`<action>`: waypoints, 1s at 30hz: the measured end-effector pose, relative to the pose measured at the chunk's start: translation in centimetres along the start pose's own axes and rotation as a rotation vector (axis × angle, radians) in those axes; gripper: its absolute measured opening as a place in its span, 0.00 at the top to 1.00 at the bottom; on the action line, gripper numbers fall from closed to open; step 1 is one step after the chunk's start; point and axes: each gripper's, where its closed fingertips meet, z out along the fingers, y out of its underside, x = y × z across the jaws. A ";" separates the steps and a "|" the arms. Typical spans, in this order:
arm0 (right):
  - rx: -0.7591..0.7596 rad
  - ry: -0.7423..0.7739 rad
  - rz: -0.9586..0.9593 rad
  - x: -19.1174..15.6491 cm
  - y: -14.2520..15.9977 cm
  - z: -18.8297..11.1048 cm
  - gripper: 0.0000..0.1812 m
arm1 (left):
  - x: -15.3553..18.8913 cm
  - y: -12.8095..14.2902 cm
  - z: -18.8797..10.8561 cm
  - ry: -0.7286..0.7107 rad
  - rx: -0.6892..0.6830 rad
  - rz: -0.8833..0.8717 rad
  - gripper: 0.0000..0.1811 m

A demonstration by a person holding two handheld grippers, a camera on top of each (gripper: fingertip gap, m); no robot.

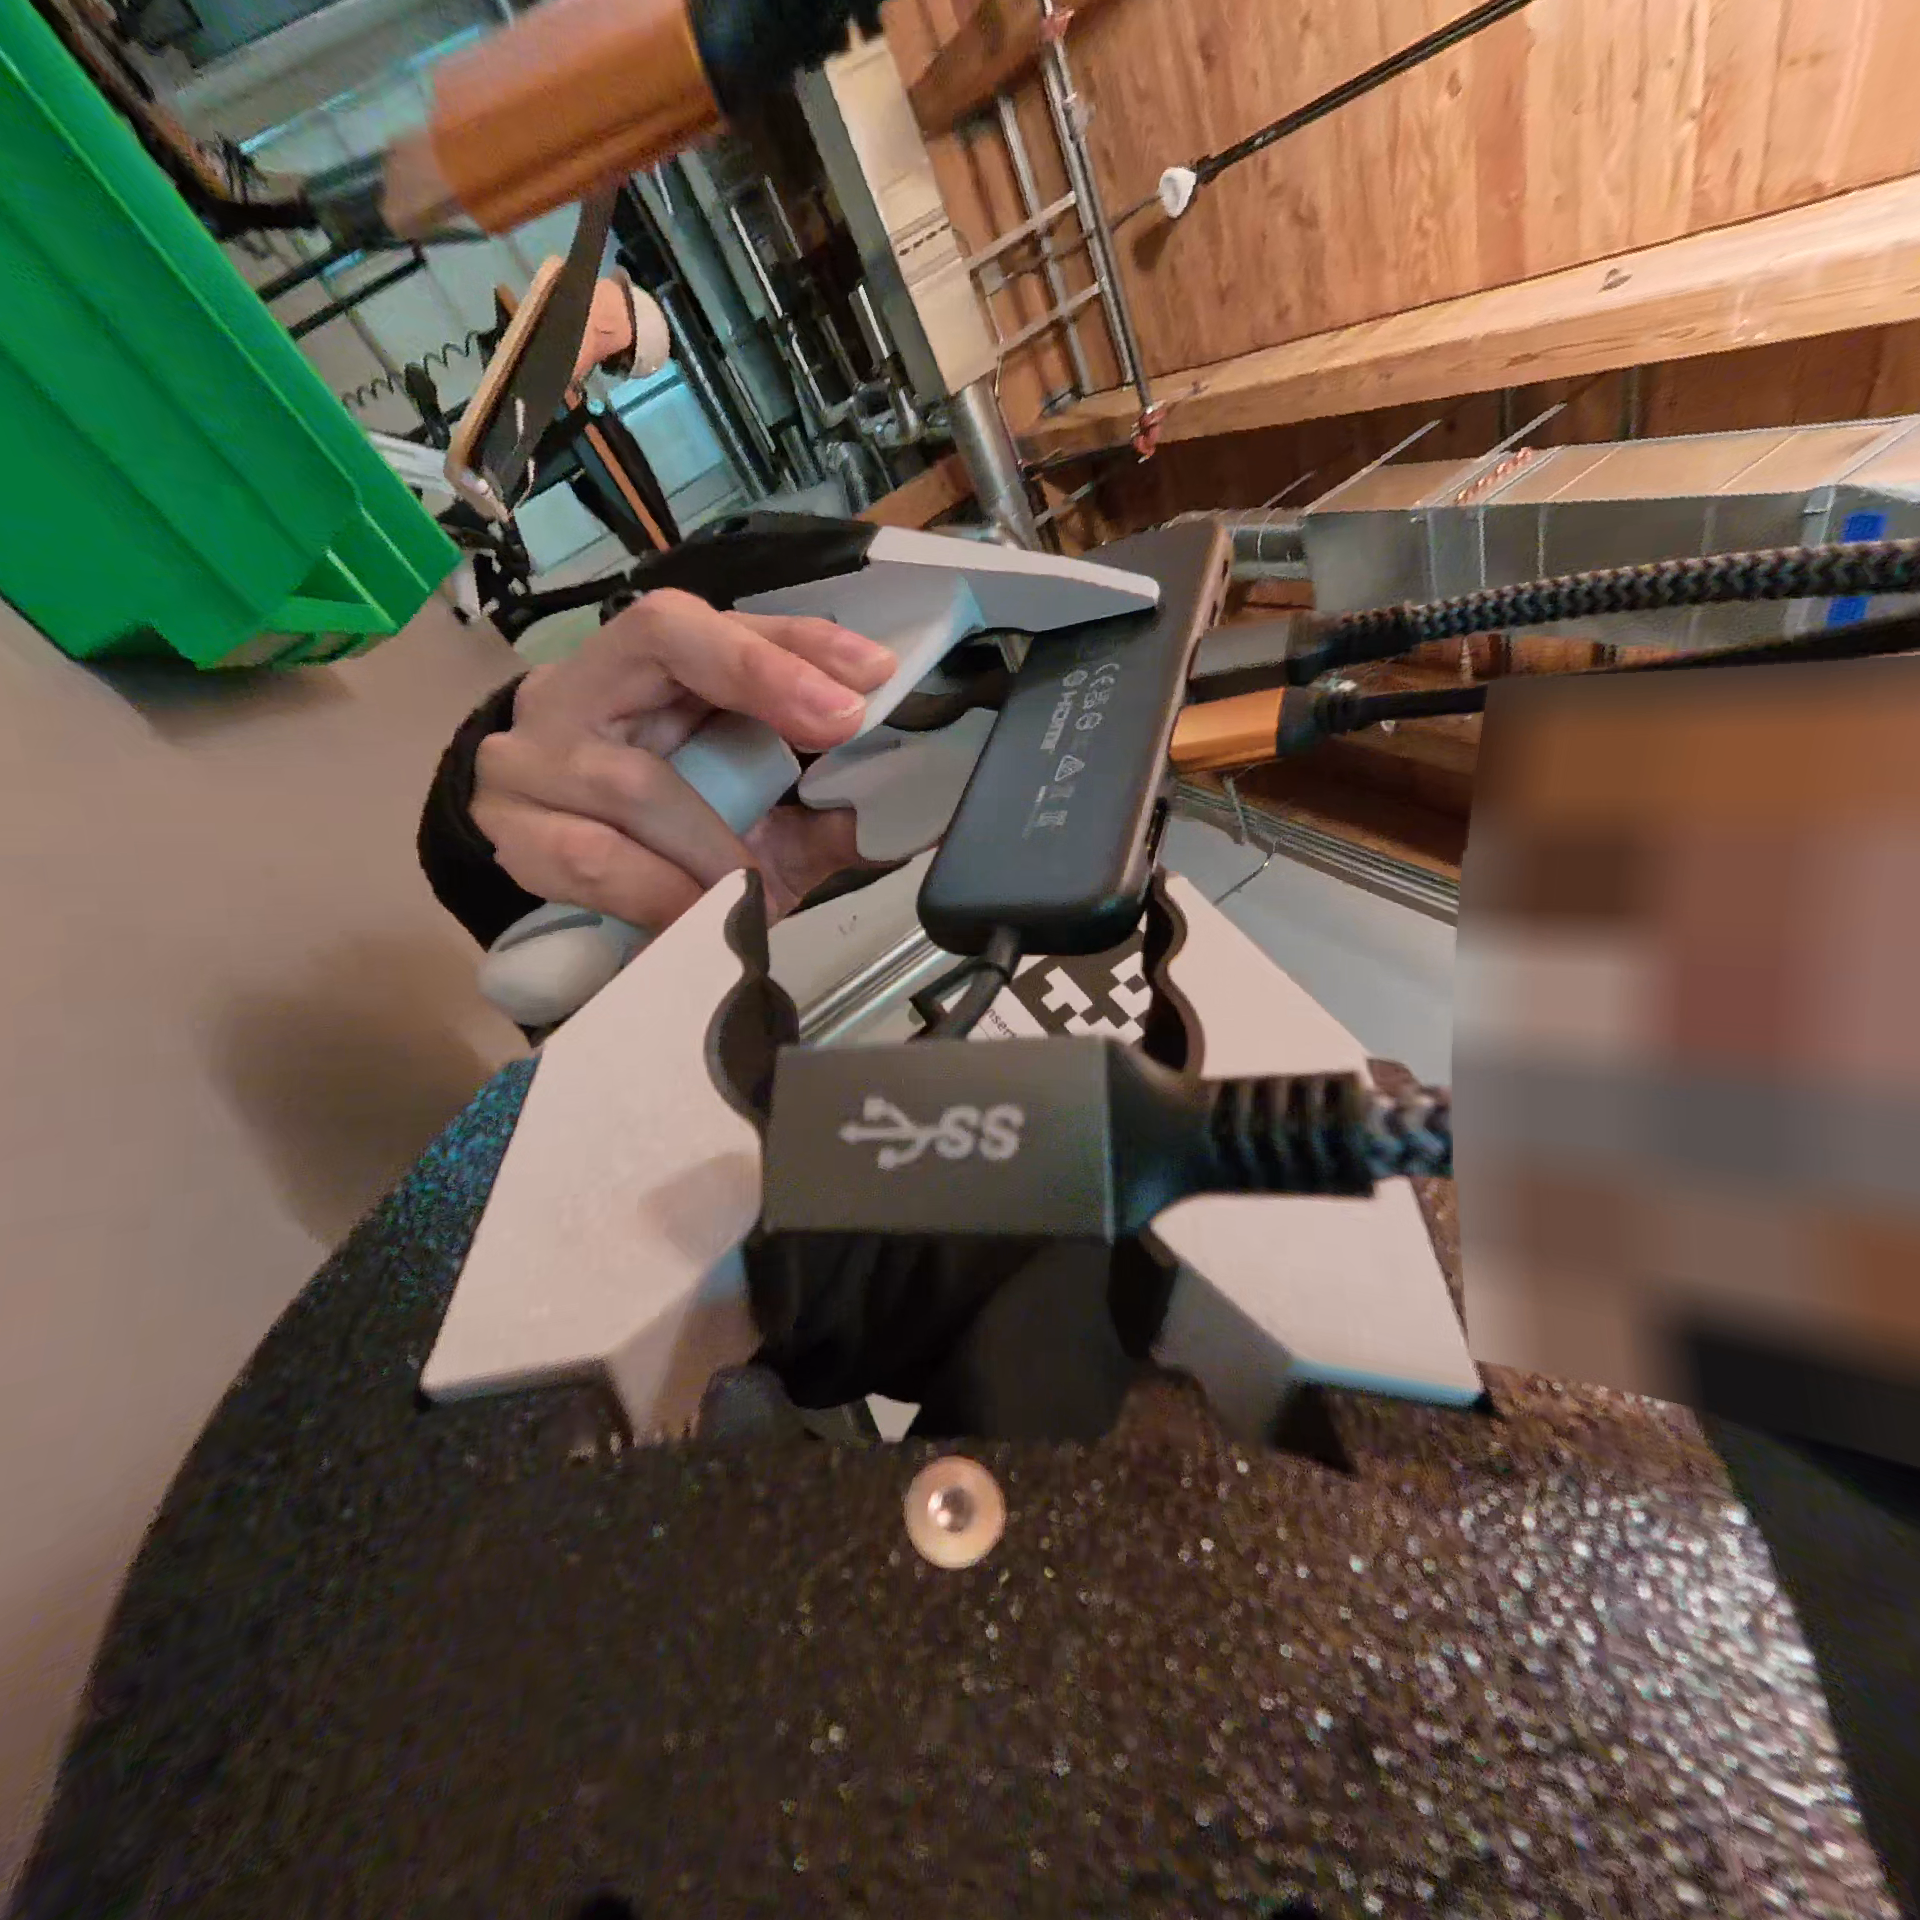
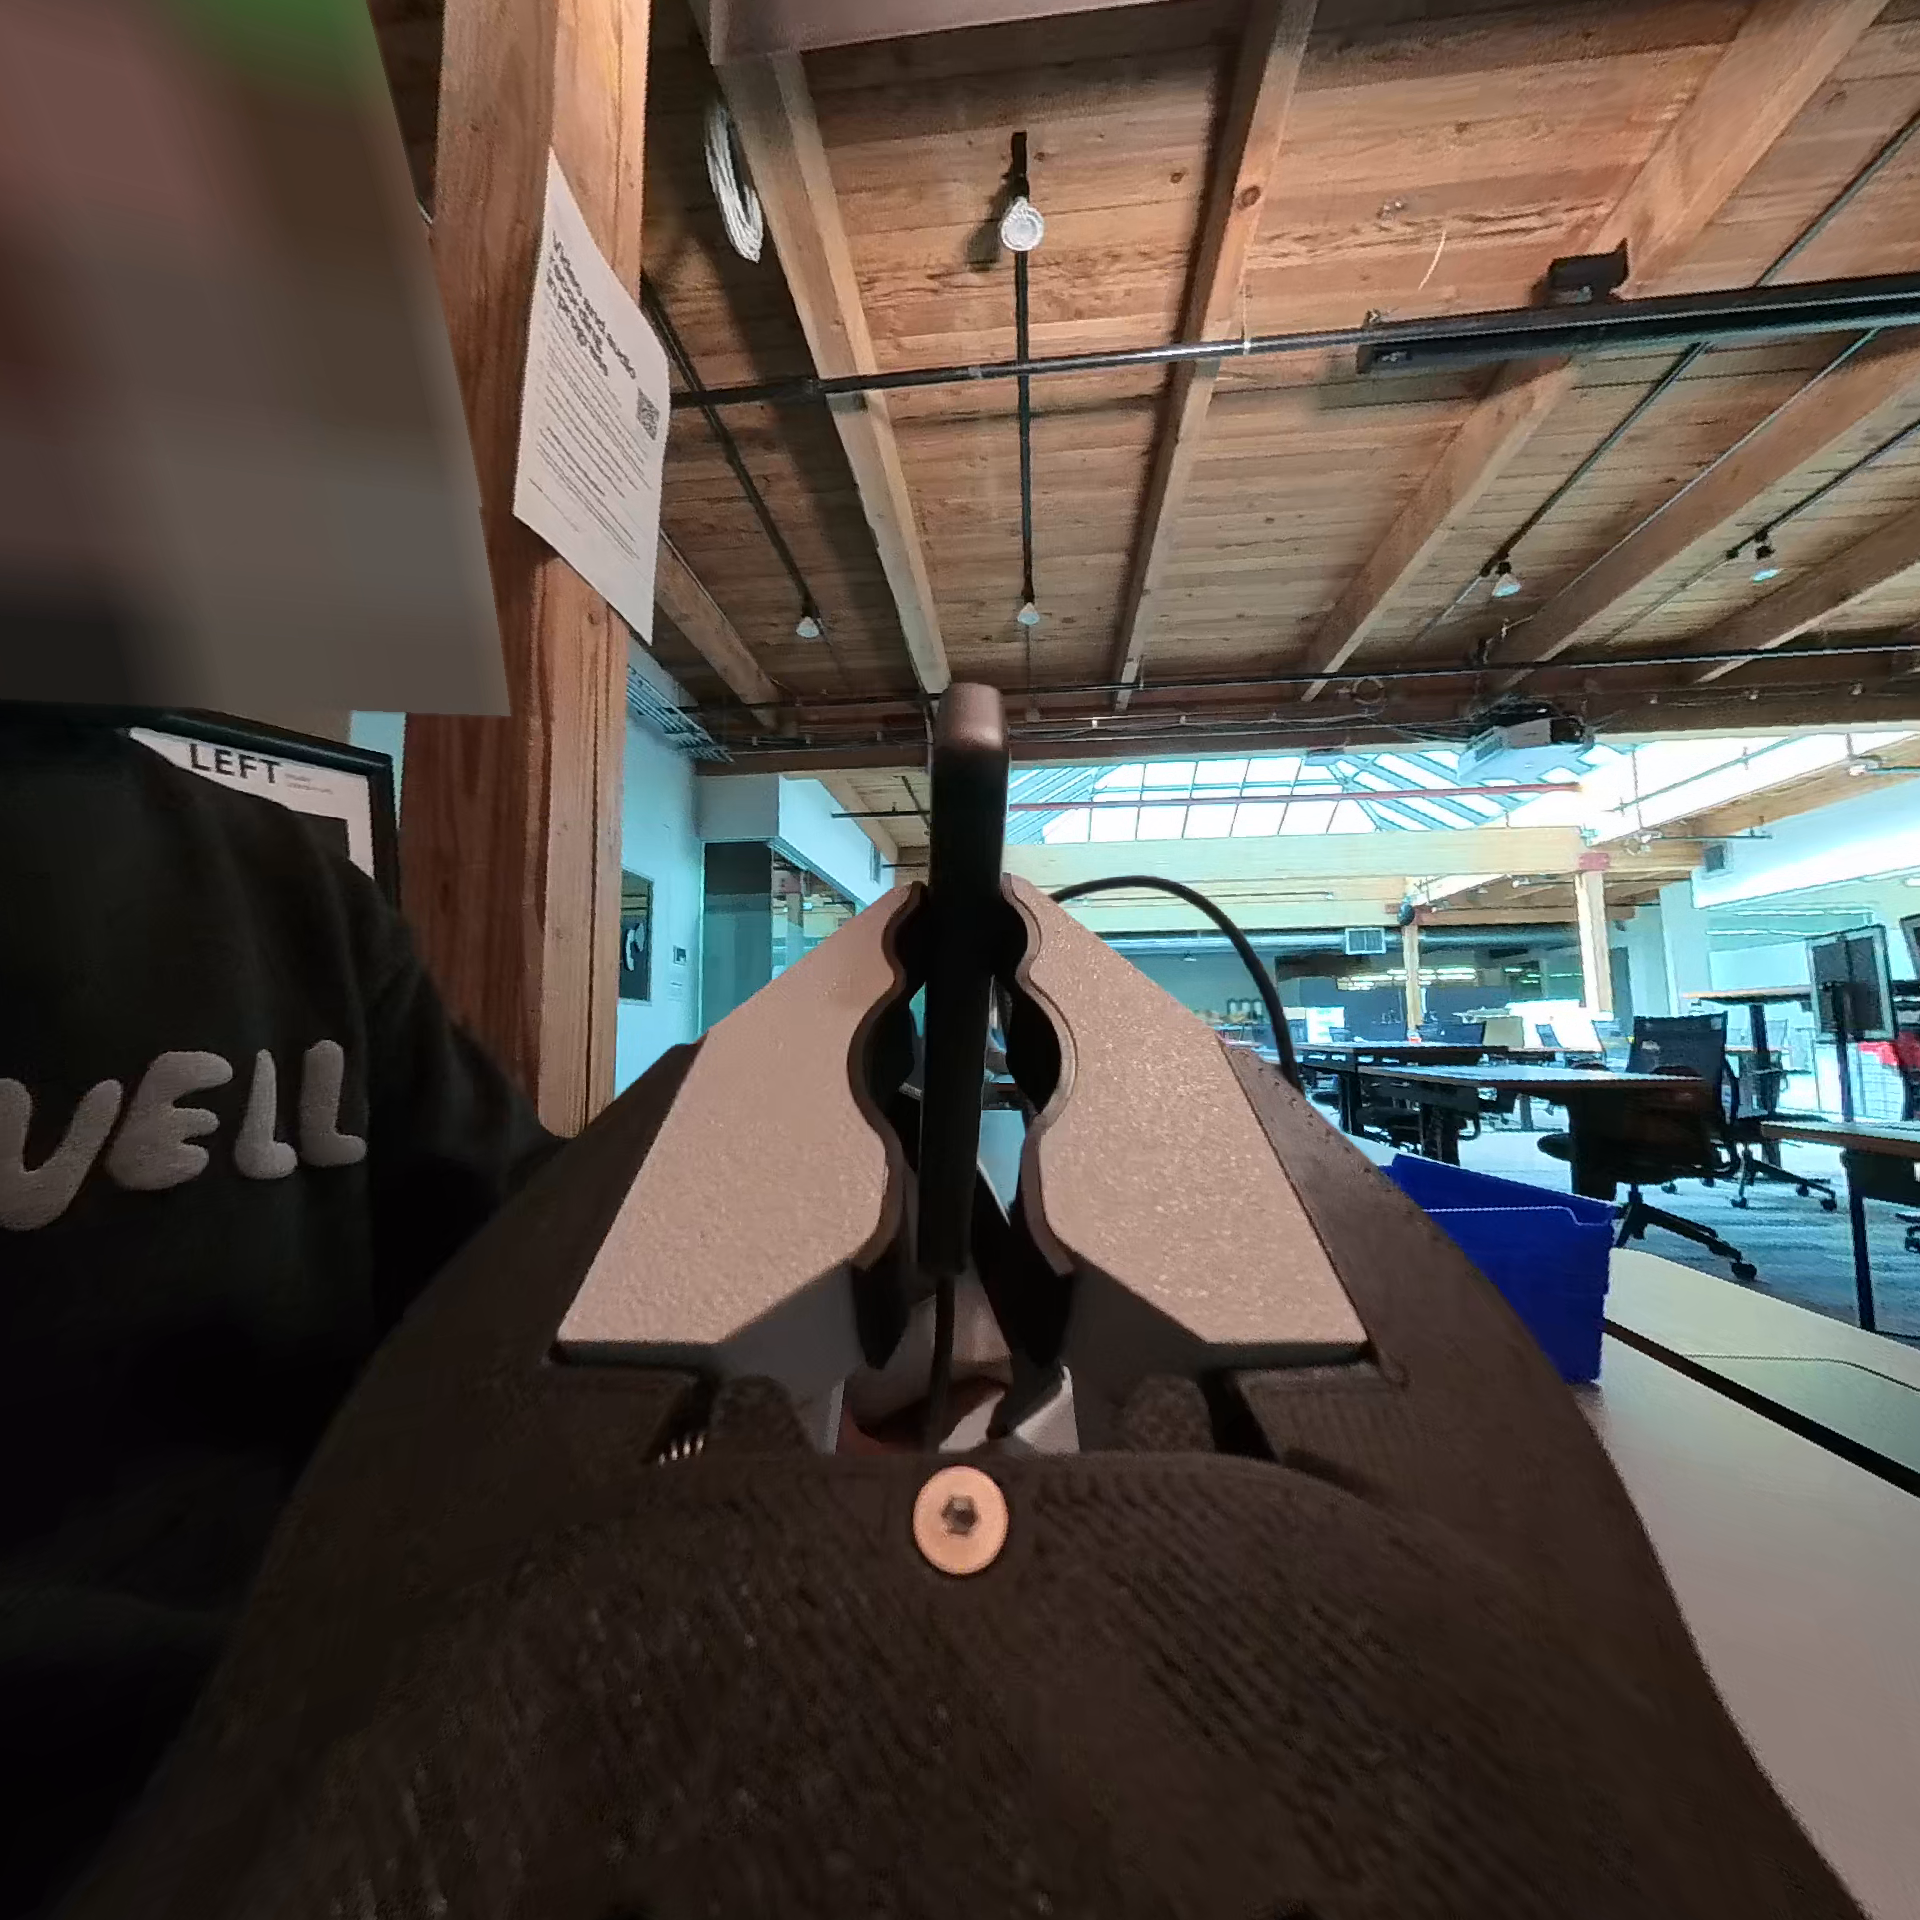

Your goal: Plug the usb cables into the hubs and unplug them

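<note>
My left tool (image 1: pixel 951 1081) is clamped on a grey usb plug (image 1: pixel 935 1138), held just below the black hub (image 1: pixel 1081 727) that my right tool (image 2: pixel 961 940) pinches edge-on, high above the worktop (image 2: pixel 1766 1558). Two cables (image 1: pixel 1558 613) already sit in the hub's side. A skewed plug could jam, or twist the hub loose.

Plug (image 1: pixel 940 1138) in left tongs (image 1: pixel 951 997); hub (image 1: pixel 1081 727) beyond (raised)

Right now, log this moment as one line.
left tool: shut on USB plug | right tool: shut on hub | plug: out of hub, unmated
</note>
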 end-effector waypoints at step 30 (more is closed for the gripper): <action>-0.112 0.379 0.284 6.4 2.4 -2.3 0.72 | 0.7 -5.4 -4.4 -0.870 -0.397 1.486 0.95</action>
